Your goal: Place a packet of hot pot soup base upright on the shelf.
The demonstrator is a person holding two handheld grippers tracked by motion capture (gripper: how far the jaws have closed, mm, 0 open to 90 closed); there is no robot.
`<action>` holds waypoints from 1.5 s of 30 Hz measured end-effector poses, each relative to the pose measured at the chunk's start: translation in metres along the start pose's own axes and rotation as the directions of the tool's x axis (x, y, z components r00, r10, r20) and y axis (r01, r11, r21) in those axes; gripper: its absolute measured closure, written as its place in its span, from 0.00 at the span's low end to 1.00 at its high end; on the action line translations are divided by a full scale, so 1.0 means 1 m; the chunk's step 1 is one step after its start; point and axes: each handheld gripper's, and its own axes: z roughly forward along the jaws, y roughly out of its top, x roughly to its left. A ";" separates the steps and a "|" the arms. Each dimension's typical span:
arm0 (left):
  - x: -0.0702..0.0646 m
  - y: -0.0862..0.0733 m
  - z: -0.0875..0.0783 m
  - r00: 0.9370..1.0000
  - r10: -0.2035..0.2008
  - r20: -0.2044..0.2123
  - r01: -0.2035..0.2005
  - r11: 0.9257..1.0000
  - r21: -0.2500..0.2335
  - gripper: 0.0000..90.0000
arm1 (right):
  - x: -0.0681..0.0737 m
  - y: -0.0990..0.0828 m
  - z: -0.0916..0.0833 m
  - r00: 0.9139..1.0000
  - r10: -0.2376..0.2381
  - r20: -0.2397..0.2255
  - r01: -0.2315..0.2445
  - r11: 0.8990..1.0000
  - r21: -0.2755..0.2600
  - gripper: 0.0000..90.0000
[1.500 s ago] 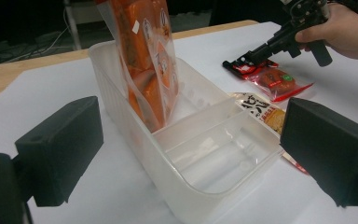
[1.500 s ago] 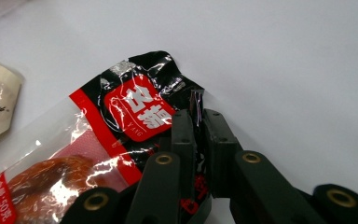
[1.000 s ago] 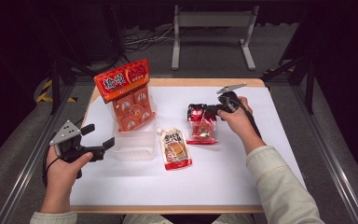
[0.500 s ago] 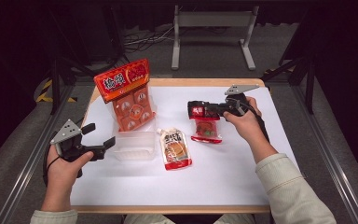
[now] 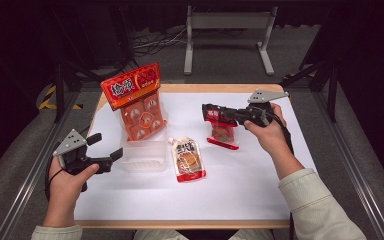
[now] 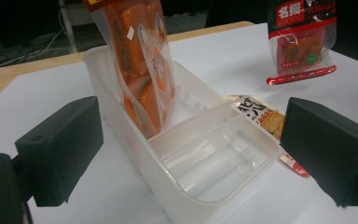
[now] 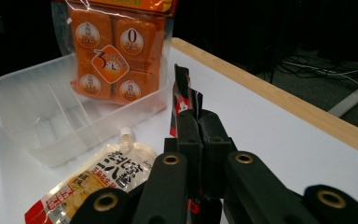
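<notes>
My right gripper is shut on the top edge of a red snack packet, which hangs from it just above the white table. In the right gripper view the jaws pinch the packet's dark edge. My left gripper is open at the left end of a clear plastic container, without touching it. In the left gripper view the container lies between the open jaws. An orange bag stands in the container's far compartment. A spouted pouch lies flat beside the container.
The table's wooden edge runs along the back, with a metal stand on the floor behind it. Rails flank the table on both sides. Bare white table surface lies in front of the pouch and to the right.
The right gripper has risen with the red packet, which lay on the table a second ago and now hangs clear of it. The left hand has stayed put.
</notes>
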 end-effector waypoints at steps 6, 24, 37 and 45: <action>0.000 0.003 -0.004 1.000 0.000 -0.003 0.000 1.000 -0.011 0.07 | 0.004 0.004 -0.005 1.000 -0.017 -0.006 0.017 0.999 -0.032 0.99; 0.000 0.003 -0.007 1.000 -0.010 0.023 0.010 1.000 0.013 0.05 | 0.019 0.022 -0.005 0.994 -0.077 -0.071 0.068 0.990 -0.127 0.99; -0.001 0.002 -0.008 0.999 0.000 0.034 -0.001 1.000 0.029 0.05 | 0.034 0.038 0.013 0.985 -0.132 -0.109 0.114 0.981 -0.158 0.99; -0.002 -0.001 -0.012 0.999 -0.005 0.031 0.003 0.999 0.033 0.05 | 0.044 0.049 0.025 0.978 -0.160 -0.136 0.135 0.976 -0.172 0.99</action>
